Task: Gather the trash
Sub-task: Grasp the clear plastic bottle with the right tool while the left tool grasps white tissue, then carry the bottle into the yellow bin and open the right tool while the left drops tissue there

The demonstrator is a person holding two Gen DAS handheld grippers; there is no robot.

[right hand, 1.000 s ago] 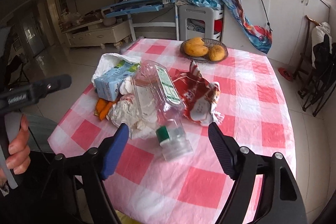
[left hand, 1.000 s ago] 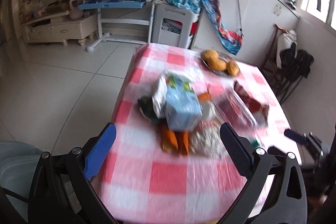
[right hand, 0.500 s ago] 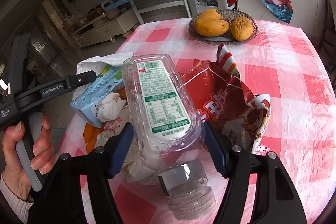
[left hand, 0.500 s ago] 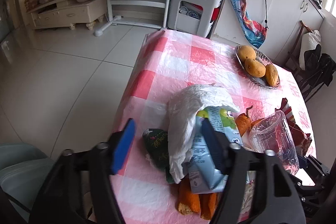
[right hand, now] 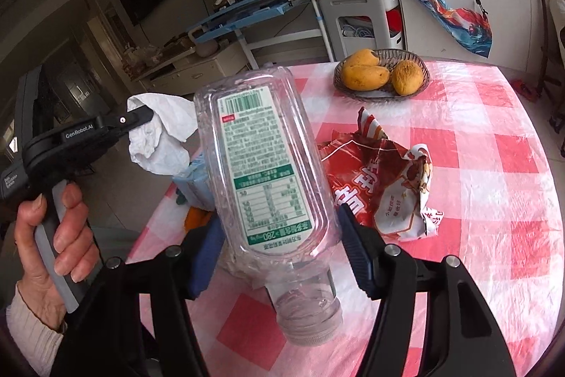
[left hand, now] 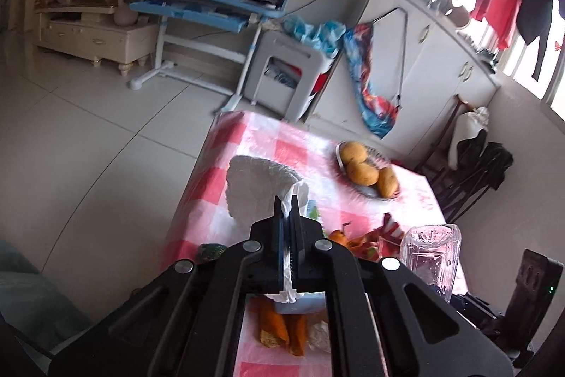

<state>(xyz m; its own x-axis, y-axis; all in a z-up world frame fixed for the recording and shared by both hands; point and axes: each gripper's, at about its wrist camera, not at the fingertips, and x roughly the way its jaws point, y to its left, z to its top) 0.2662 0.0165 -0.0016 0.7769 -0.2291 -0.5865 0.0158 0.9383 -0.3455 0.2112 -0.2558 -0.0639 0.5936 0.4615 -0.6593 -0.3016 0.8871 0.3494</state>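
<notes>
My left gripper (left hand: 289, 211) is shut on a crumpled white tissue (left hand: 257, 189) and holds it above the table's left edge; it also shows in the right wrist view (right hand: 141, 115) with the tissue (right hand: 159, 143). My right gripper (right hand: 279, 235) is shut on a clear plastic bottle (right hand: 265, 172), lifted with its mouth toward the camera; the bottle also shows in the left wrist view (left hand: 432, 257). On the checked table (right hand: 494, 165) lie a red snack wrapper (right hand: 381, 186), a blue carton (right hand: 196, 179) and orange peels (left hand: 282, 327).
A basket of mangoes (right hand: 381, 75) stands at the table's far side. A dark green wrapper (left hand: 210, 251) lies at the left edge. A blue desk (left hand: 204, 6), a white stool (left hand: 289, 73) and cabinets (left hand: 441, 66) stand beyond. Dark chairs (left hand: 473, 172) are at the right.
My left gripper has closed on the white tissue and lifted it off the pile. My right gripper has closed on the bottle and raised it off the table.
</notes>
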